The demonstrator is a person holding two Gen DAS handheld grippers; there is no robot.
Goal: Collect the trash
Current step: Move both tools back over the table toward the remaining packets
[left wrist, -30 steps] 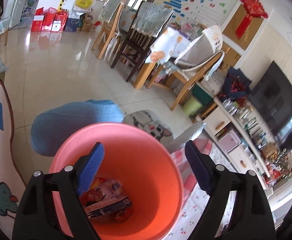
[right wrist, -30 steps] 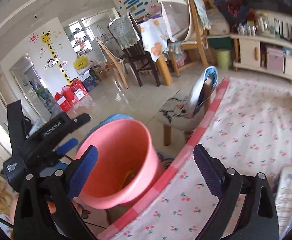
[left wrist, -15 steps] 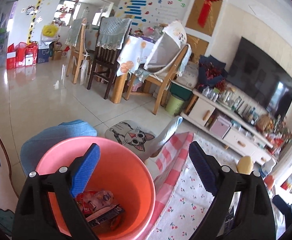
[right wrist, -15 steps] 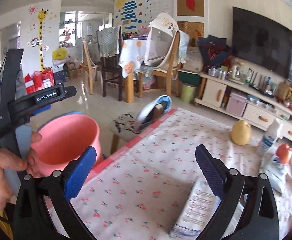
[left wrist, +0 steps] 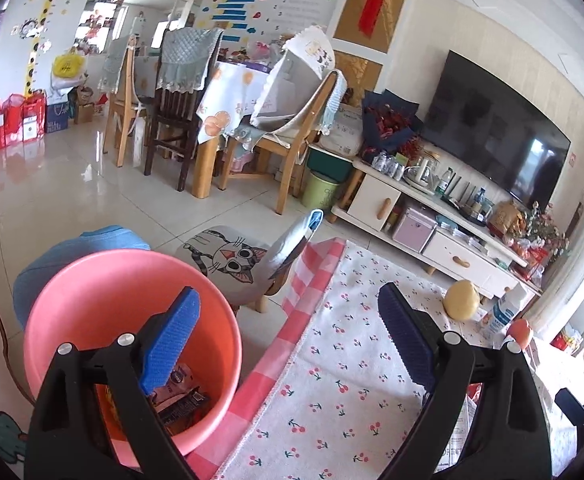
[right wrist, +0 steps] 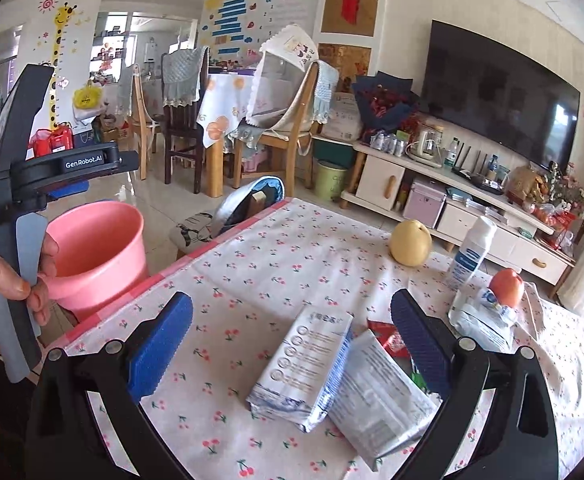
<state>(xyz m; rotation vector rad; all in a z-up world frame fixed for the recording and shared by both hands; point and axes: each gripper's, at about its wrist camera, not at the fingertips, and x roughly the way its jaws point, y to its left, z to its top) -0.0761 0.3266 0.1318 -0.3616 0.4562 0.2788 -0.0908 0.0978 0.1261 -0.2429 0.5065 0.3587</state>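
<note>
Hanging over the edge of the table, the left gripper has its blue pads spread wide with nothing between them; its left pad sits in front of the pink bucket, which stands on the floor just beside the table's checked border. Wrappers lie at the bottom of the bucket, mostly hidden behind the gripper's black frame, so their number and print cannot be made out.

The right gripper is likewise wide open and empty, held above the cherry-print tablecloth. Between its pads lie two white printed packets, touching and side by side, the nearer one partly cut off by the right finger. A red wrapper peeks out behind them, largely covered. Further back stand a yellow pear, a white bottle and a crumpled white bag with an orange fruit on top.

In the right wrist view the left hand grips the other tool's handle at the frame's left edge, blocking part of the bucket's rim.
</note>
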